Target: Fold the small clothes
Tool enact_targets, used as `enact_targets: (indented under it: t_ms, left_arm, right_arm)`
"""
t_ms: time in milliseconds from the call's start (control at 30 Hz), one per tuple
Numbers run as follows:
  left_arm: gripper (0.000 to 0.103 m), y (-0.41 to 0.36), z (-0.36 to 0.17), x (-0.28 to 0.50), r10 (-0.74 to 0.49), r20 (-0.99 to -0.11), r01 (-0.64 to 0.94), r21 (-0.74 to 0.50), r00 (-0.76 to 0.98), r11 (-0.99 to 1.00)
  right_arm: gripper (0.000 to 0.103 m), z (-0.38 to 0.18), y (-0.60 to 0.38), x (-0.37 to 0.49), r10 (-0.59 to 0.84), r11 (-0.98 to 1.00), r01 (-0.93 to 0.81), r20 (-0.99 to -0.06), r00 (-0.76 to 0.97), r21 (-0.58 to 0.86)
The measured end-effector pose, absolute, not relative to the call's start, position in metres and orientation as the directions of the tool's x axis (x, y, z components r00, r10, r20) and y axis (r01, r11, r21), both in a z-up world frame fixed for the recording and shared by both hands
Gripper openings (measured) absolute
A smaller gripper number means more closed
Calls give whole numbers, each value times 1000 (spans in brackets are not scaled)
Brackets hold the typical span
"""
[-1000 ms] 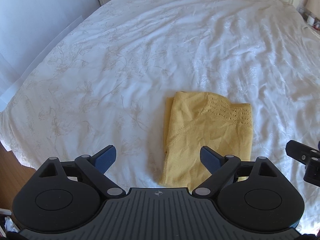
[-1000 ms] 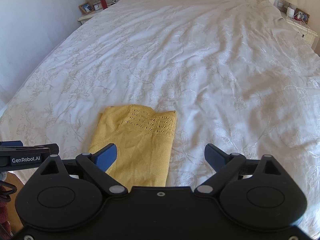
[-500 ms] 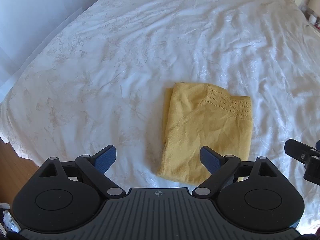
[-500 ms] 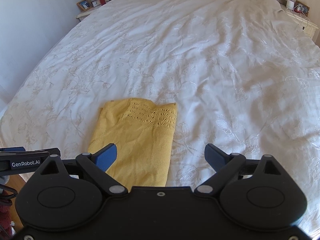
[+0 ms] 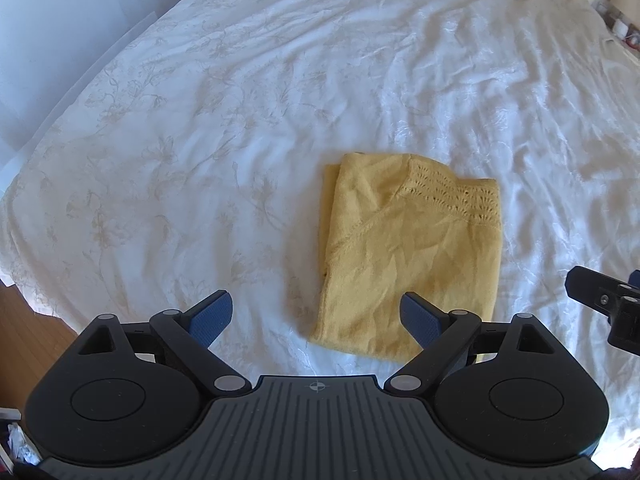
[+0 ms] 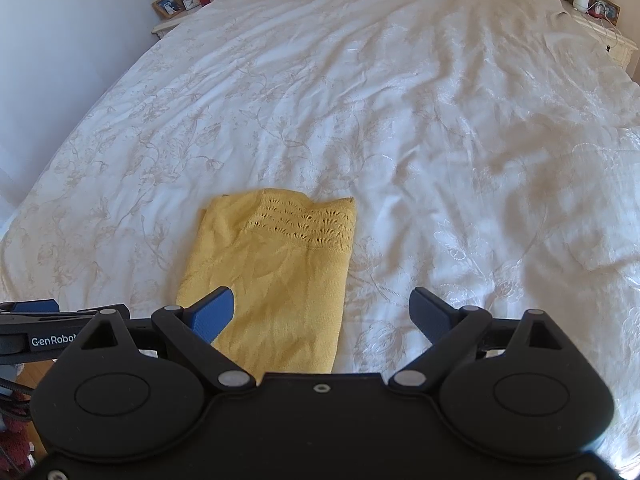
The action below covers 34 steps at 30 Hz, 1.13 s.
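Observation:
A small yellow knit garment [image 5: 412, 248] lies folded into a rectangle on the white bedspread [image 5: 240, 128], lace trim along its far edge. My left gripper [image 5: 316, 316] hangs open above the garment's near left corner, nothing between its blue pads. In the right wrist view the same garment [image 6: 276, 272] sits to the lower left on the bedspread [image 6: 400, 120]. My right gripper [image 6: 324, 312] is open above its near right edge, holding nothing. Each gripper shows at the edge of the other's view.
The bed's near edge and a strip of wooden floor [image 5: 28, 316] show at lower left. A bedside table [image 6: 172, 20] with photo frames and a lamp stands at far left, another bedside table [image 6: 600, 28] at far right. A pale wall [image 6: 60, 60] runs along the left.
Both views tilted slightly downward, so the garment sits a little higher in frame. The garment itself has not moved and both grippers stay open.

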<state>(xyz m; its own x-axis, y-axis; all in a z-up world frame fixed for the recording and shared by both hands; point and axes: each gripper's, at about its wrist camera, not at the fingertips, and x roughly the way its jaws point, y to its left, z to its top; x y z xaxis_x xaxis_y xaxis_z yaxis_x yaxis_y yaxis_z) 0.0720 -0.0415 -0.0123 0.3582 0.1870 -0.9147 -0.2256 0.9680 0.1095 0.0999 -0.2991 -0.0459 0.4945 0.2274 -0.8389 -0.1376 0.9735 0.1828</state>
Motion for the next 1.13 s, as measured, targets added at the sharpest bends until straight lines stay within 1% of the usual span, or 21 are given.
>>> enact_targets:
  t_ms: [533, 1133]
  left_arm:
    - [91, -36, -15, 73, 203, -916, -215, 133, 345, 967]
    - [91, -41, -23, 78, 177, -927, -179, 123, 330, 976]
  right_arm:
    - [95, -58, -303, 104, 230, 973, -107, -867, 443, 203]
    - [95, -74, -302, 105, 252, 968, -74, -894, 370, 242]
